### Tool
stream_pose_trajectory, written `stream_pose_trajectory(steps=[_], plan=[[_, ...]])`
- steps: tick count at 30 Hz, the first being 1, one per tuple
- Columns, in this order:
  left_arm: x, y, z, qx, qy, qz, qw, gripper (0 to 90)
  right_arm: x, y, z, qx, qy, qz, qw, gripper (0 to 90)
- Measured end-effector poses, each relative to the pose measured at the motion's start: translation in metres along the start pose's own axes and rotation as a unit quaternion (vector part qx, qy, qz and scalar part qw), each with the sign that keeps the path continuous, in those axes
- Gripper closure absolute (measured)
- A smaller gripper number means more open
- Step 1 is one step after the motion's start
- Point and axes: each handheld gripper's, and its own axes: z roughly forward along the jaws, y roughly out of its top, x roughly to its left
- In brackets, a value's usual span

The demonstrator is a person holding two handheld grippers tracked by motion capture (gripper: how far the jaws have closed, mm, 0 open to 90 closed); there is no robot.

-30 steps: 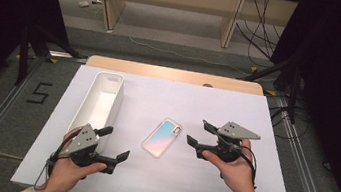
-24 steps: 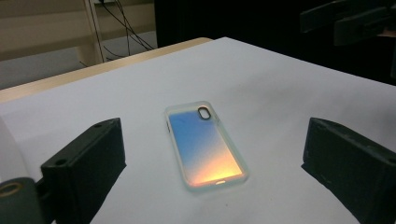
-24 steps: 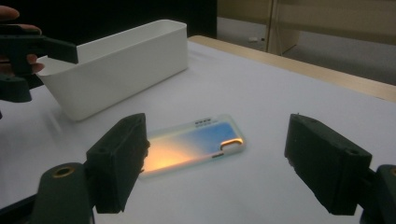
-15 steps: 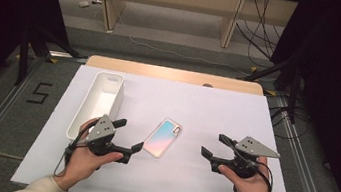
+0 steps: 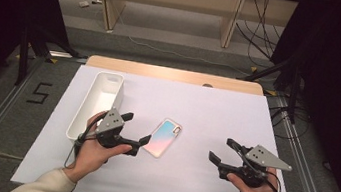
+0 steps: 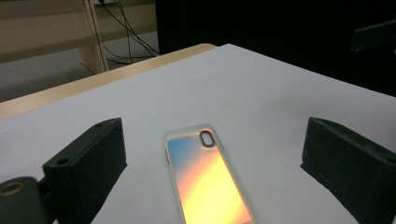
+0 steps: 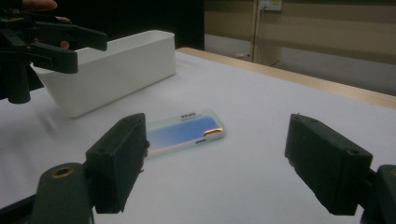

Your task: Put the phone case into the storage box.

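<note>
A phone in an iridescent case lies flat, back up, mid-table on the white sheet. My left gripper is open just to its left, jaws pointing at it. In the left gripper view the phone lies between the two wide-apart jaws, camera end away from me, untouched. My right gripper is open further right, near the front edge, and faces left. In the right gripper view the phone lies beyond the jaws.
A long white bin, with nothing in it, stands at the left of the sheet, just behind the left hand. In the right gripper view the bin stands behind the phone. The table's wooden back edge borders the sheet.
The left gripper has moved forward and right, up to the phone's left side. The right gripper has drawn back to the right, toward the front edge. The phone has not moved.
</note>
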Motion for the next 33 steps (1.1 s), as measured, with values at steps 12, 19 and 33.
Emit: stream_pose_trajectory(steps=[12,19,33], plan=[[-0.004,0.015,0.017,-0.002,-0.003,0.010,0.9999,5.7,0.001,-0.003,-0.006,0.000,-0.019,-0.007,0.9998,21.8],[-0.004,0.022,0.026,0.004,-0.001,0.013,0.9999,6.1,0.002,-0.006,-0.005,0.004,-0.018,-0.010,0.9998,21.6],[-0.003,0.027,0.039,0.025,-0.004,0.016,0.9995,7.3,-0.001,-0.008,-0.002,0.000,-0.026,-0.008,0.9996,21.8]])
